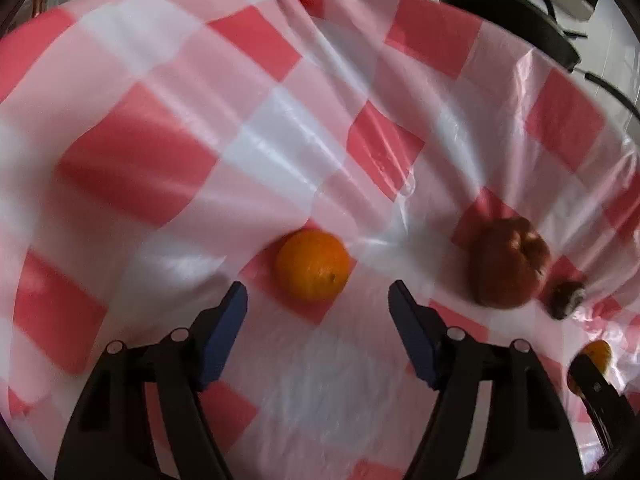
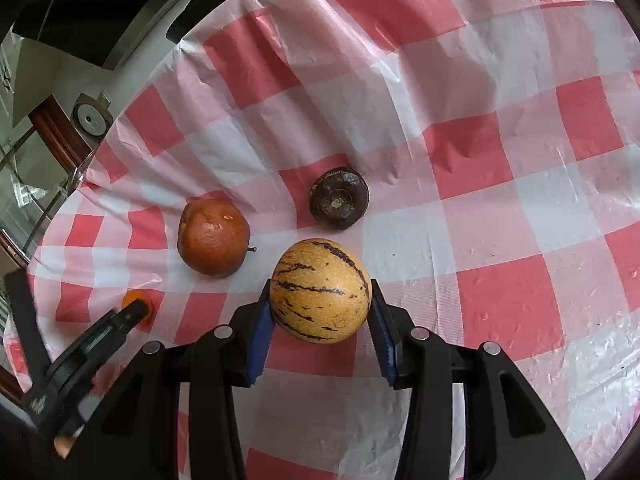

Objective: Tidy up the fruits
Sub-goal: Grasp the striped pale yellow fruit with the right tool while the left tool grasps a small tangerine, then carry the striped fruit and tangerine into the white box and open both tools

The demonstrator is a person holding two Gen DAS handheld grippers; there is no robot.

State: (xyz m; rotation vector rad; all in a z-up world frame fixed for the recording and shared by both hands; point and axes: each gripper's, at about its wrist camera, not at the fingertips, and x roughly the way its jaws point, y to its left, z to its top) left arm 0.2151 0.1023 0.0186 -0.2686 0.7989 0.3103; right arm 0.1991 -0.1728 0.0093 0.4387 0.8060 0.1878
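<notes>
An orange lies on the red-and-white checked cloth, just ahead of my left gripper. Its blue pads stand apart on either side and do not touch the fruit. My right gripper is shut on a yellow melon with dark stripes, pads pressed on both flanks. A reddish-brown fruit and a small dark purple fruit rest on the cloth beyond the melon. In the left wrist view the reddish-brown fruit and the dark fruit sit to the right. In the right wrist view the left gripper partly hides the orange.
The checked cloth is wrinkled and ends at the table's edge on the left of the right wrist view. A dark pan sits beyond the cloth at the top right of the left wrist view. A round metal object stands off the table.
</notes>
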